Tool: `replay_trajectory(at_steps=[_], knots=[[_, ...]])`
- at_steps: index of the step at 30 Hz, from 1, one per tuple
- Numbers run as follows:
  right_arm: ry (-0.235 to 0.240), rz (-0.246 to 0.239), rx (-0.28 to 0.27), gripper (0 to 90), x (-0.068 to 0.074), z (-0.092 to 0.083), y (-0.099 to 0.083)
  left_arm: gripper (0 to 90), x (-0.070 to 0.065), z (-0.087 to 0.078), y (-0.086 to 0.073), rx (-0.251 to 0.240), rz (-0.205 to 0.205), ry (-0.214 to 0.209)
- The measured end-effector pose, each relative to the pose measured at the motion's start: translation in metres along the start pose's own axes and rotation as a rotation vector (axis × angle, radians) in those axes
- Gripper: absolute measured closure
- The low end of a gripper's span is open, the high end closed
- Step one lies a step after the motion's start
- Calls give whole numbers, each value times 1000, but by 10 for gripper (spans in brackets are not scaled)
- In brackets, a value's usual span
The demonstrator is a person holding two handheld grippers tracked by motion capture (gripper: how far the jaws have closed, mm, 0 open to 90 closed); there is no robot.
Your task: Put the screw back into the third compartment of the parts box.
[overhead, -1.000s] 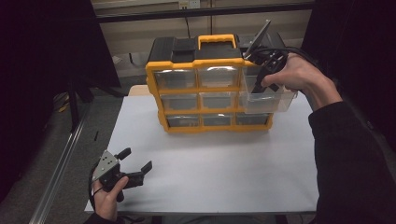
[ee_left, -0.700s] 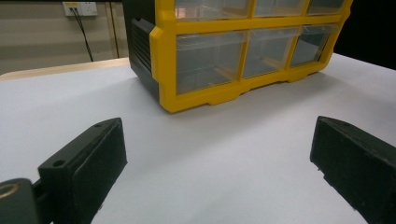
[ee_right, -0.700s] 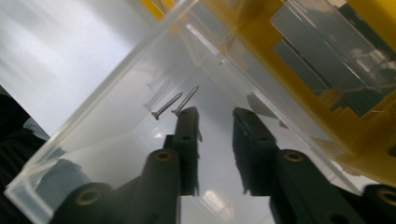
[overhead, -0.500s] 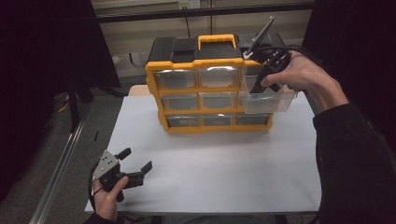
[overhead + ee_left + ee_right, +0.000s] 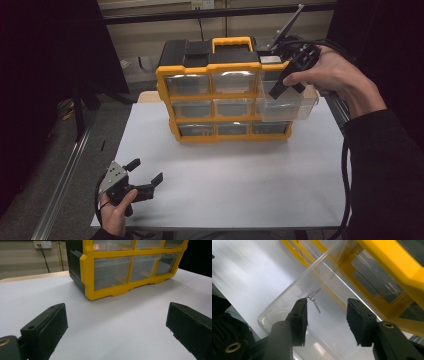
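Note:
A yellow and black organiser (image 5: 227,95) with clear drawers stands at the back of the white table (image 5: 240,185). One clear drawer (image 5: 290,107) in its right column is pulled out. My right gripper (image 5: 286,86) hangs over that drawer, pointing down. Its jaws have just been opening and stand apart with nothing between them (image 5: 327,304). Below them, small thin metal pins (image 5: 316,305) lie on the floor of the drawer (image 5: 284,307). My left gripper (image 5: 147,170) rests low at the table's front left, open and holding nothing (image 5: 116,315), facing the organiser (image 5: 87,272).
The organiser has a yellow carry handle (image 5: 230,42) on top. Dark floor and a metal rail (image 5: 65,185) run along the table's left side. White table surface lies between the left gripper and the organiser.
The right gripper has risen a little above the pulled-out drawer and its jaws have spread apart. The left gripper has stayed where it was.

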State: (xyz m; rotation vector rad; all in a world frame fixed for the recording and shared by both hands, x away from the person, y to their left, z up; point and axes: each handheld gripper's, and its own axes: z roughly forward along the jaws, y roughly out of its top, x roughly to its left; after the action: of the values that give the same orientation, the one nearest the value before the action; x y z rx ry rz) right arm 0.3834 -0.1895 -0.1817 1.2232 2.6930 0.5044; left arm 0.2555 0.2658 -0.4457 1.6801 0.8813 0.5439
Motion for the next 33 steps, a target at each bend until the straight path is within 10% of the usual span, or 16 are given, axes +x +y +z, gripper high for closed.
replay_trajectory(at_steps=[19,33], knots=[[-6,-9,-108,183,11,-24,4,35,0,0,0,-2,-3,4],[7,-82,-101,80,35,-7,24,35,0,0,0,0,0,3]])
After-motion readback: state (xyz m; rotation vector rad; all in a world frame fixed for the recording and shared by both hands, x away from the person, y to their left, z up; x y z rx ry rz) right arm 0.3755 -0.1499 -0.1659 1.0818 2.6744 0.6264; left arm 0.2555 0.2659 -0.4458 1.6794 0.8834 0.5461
